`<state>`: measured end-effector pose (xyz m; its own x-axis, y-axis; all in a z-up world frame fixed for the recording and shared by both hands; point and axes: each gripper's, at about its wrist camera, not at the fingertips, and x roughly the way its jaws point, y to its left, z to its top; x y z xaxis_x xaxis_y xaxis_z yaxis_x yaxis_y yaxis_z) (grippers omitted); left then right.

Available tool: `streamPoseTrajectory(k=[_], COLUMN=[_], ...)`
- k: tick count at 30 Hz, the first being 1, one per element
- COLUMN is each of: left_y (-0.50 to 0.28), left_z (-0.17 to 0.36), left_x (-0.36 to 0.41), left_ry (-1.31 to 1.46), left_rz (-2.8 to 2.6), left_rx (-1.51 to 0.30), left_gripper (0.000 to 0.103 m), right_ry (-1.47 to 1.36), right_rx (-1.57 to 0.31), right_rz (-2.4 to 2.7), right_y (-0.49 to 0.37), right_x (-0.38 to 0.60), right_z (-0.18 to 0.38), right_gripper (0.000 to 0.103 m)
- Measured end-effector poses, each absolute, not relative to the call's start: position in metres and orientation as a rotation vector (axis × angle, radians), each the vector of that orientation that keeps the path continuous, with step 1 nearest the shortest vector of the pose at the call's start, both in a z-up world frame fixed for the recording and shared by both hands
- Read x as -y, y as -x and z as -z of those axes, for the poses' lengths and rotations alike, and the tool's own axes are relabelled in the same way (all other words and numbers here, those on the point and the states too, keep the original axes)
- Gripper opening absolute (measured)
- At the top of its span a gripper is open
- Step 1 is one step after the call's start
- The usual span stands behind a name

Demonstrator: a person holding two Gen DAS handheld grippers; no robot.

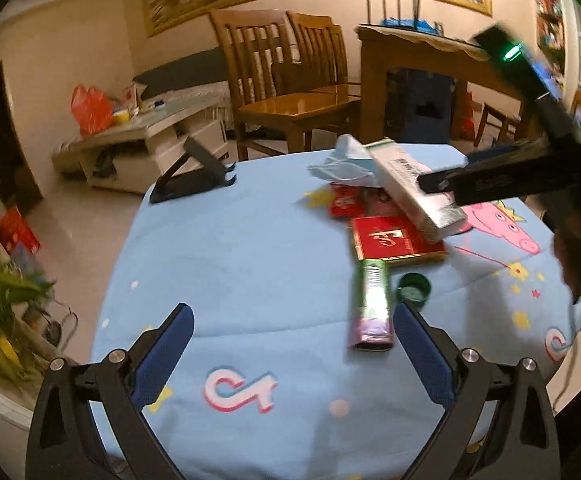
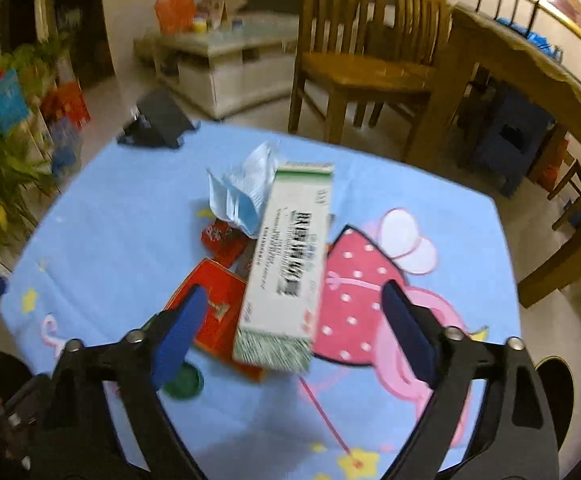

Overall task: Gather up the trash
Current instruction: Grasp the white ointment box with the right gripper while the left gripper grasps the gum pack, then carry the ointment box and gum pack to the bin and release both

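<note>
Blue cloth on the table (image 1: 218, 248) is seen strewn with uncollected trash (white-green carton (image 2: 286, 264), red box (image 1: 394, 242), green wrapper (image 1: 370, 304), bottle cap (image 1: 413, 287), crumpled packet (image 2: 242, 196)), while both left gripper (image 1: 290, 340) and right gripper (image 2: 294, 320) are held released, nothing grasped.
</note>
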<state>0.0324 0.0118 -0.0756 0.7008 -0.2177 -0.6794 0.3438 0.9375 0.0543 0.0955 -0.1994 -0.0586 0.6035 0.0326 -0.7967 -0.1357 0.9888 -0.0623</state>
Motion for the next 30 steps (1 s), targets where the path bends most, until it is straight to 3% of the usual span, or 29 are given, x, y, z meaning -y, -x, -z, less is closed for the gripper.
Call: streamPoseTrajectory(k=[4,5,6,14,17,19,21,25,26,28,30], left_y=[-0.036,-0.035,-0.035,-0.039,-0.047,-0.059,-0.066,-0.065,-0.063,-0.062,-0.066], left_z=[0.08,0.08,0.081,0.087,0.093,0.105,0.116,0.129,0.129,0.13,0.129], left_x=[-0.026,-0.026,-0.025,-0.001,0.019,0.034,0.042,0.05,0.052,0.057,0.055], left_ry=[-0.141,-0.136,-0.132,-0.118,-0.132,-0.133,-0.148,-0.188,-0.213,-0.267,-0.24], left_rz=[0.336,0.344,0.354,0.551,0.624,0.644,0.624,0.608,0.597,0.545,0.551], left_rx=[-0.748,-0.748,-0.748,-0.792,-0.832,-0.896,-0.943,-0.973,-0.958,-0.937,-0.955], left_gripper=[0.096,0.096,0.096,0.095,0.079,0.059,0.049,0.048,0.046,0.029,0.029], right_ry=[0.11,0.082,0.06,-0.087,-0.188,-0.233,-0.283,-0.345,-0.362,-0.383,-0.396], right_rx=[-1.009,-1.029,-1.036,-0.883,-0.855,-0.848,-0.839,-0.818,-0.809,-0.796,-0.784], right_rz=[-0.041,-0.052,-0.069,-0.07,-0.056,-0.045,-0.032,-0.02,-0.019,-0.019,-0.021], right_y=[-0.123,-0.127,-0.125,-0.063,-0.039,-0.027,-0.012,0.015,0.019,0.026,0.03], right_x=[0.197,0.199,0.201,0.262,0.3,0.32,0.34,0.368,0.374,0.383,0.387], right_z=[0.081,0.084,0.086,0.049,0.045,0.047,0.052,0.056,0.058,0.059,0.06], right_gripper=[0.068,0.052,0.045,0.045,0.045,0.045,0.045,0.045,0.045,0.045,0.045])
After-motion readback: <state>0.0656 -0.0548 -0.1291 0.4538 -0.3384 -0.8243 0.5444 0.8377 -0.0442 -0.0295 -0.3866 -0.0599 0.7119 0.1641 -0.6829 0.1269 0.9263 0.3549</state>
